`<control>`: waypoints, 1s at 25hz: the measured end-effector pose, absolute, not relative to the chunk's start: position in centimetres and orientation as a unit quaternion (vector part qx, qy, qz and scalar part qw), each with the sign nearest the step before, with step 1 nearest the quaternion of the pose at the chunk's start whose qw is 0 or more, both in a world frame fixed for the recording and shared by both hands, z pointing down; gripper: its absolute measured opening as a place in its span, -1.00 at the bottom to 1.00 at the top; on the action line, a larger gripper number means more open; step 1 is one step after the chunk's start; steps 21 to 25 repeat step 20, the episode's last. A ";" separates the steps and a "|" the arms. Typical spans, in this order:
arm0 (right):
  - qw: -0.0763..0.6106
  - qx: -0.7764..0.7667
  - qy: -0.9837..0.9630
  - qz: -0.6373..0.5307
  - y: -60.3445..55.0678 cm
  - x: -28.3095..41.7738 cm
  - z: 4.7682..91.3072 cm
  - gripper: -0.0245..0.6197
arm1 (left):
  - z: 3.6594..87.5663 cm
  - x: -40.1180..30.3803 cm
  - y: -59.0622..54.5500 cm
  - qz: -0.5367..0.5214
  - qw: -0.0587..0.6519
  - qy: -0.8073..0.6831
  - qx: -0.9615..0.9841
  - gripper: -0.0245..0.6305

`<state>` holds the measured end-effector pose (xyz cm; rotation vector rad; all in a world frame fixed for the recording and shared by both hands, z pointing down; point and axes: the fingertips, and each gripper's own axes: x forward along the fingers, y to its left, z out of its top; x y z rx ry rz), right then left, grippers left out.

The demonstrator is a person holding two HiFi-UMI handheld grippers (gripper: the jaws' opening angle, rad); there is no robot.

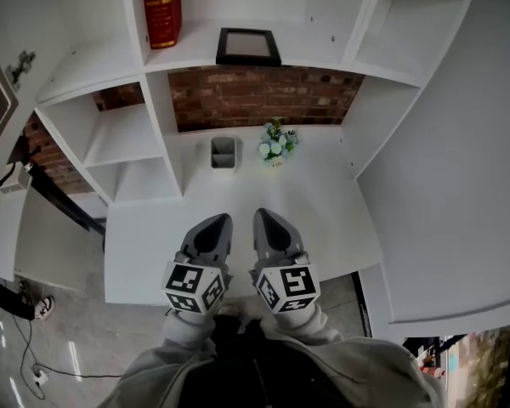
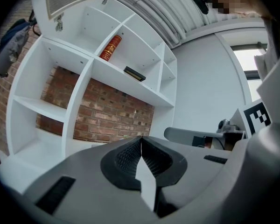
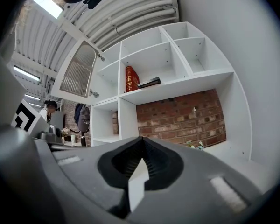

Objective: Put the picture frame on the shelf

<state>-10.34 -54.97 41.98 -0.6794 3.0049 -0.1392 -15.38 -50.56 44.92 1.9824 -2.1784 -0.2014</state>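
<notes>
Shows the black picture frame (image 1: 248,47) lying flat, face up, on the upper board of the white shelf unit (image 1: 319,51), in the wide middle bay. Sits to the right of an upright red book (image 1: 161,7) in the same bay, near it but not touching. Appears in both gripper views as a thin dark slab on that same board, high above the jaws.

Below that board, backs the open middle bay with a red brick wall (image 1: 255,96). On the white desk (image 1: 323,206), close to the wall, sets a grey pen holder (image 1: 223,152) with a small bunch of pale flowers (image 1: 277,143) just to its right.

Has the left gripper (image 1: 219,221) and the right gripper (image 1: 264,216) side by side over the front part of the desk, tips pointing toward the shelf unit and well apart from the picture frame. Shows a marker cube (image 1: 193,287) at the near end of each, with grey sleeves (image 1: 187,334) behind.

Left gripper view: ribbed pads (image 2: 126,157) brought together, meeting at the tips, with nothing clamped. Right gripper view: pads (image 3: 155,164) likewise pressed together at the tips, gripping nothing.
</notes>
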 end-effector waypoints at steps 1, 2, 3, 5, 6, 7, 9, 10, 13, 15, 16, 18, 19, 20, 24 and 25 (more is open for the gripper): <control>0.028 -0.218 0.975 -0.044 -54.9 -10.5 41.9 -0.93 | 44.9 -15.5 -50.6 -0.068 0.095 -0.735 0.668 -0.91; 0.028 -0.215 0.975 -0.043 -54.8 -10.7 41.9 -0.93 | 44.9 -15.6 -50.6 -0.069 0.095 -0.736 0.667 -0.91; 0.028 -0.213 0.976 -0.042 -54.8 -10.8 41.8 -0.93 | 44.9 -15.7 -50.6 -0.069 0.095 -0.736 0.667 -0.92; 0.030 -0.210 0.976 -0.039 -54.8 -10.9 41.6 -0.93 | 45.0 -15.8 -50.6 -0.069 0.096 -0.737 0.665 -0.91; 0.030 -0.210 0.977 -0.039 -54.8 -10.9 41.6 -0.93 | 45.0 -15.9 -50.5 -0.070 0.098 -0.738 0.664 -0.91; 0.030 -0.210 0.977 -0.039 -54.8 -10.9 41.6 -0.93 | 45.1 -15.9 -50.5 -0.070 0.099 -0.738 0.664 -0.91; 0.028 -0.210 0.977 -0.036 -54.8 -10.8 41.6 -0.93 | 45.1 -15.9 -50.4 -0.070 0.098 -0.738 0.664 -0.92; 0.027 -0.209 0.977 -0.035 -54.7 -10.8 41.6 -0.93 | 45.1 -15.8 -50.4 -0.070 0.098 -0.738 0.664 -0.91; 0.025 -0.205 0.978 -0.037 -54.6 -10.7 41.6 -0.93 | 45.2 -15.7 -50.4 -0.072 0.100 -0.738 0.663 -0.92; 0.023 -0.204 0.978 -0.040 -54.5 -10.6 41.7 -0.93 | 45.3 -15.7 -50.3 -0.072 0.101 -0.738 0.663 -0.91; 0.023 -0.204 0.978 -0.042 -54.5 -10.6 41.8 -0.93 | 45.3 -15.6 -50.3 -0.072 0.102 -0.738 0.663 -0.91; 0.022 -0.204 0.978 -0.044 -54.4 -10.5 41.9 -0.93 | 45.4 -15.5 -50.2 -0.072 0.104 -0.738 0.663 -0.91; 0.021 -0.203 0.978 -0.044 -54.4 -10.5 42.0 -0.93 | 45.5 -15.5 -50.2 -0.071 0.105 -0.738 0.663 -0.91; 0.021 -0.203 0.978 -0.045 -54.4 -10.5 42.0 -0.93 | 45.5 -15.4 -50.2 -0.071 0.105 -0.738 0.663 -0.91; 0.021 -0.203 0.978 -0.045 -54.4 -10.5 42.0 -0.93 | 45.5 -15.4 -50.2 -0.071 0.105 -0.738 0.663 -0.91; 0.021 -0.203 0.978 -0.045 -54.4 -10.5 42.0 -0.93 | 45.5 -15.4 -50.2 -0.071 0.105 -0.738 0.663 -0.91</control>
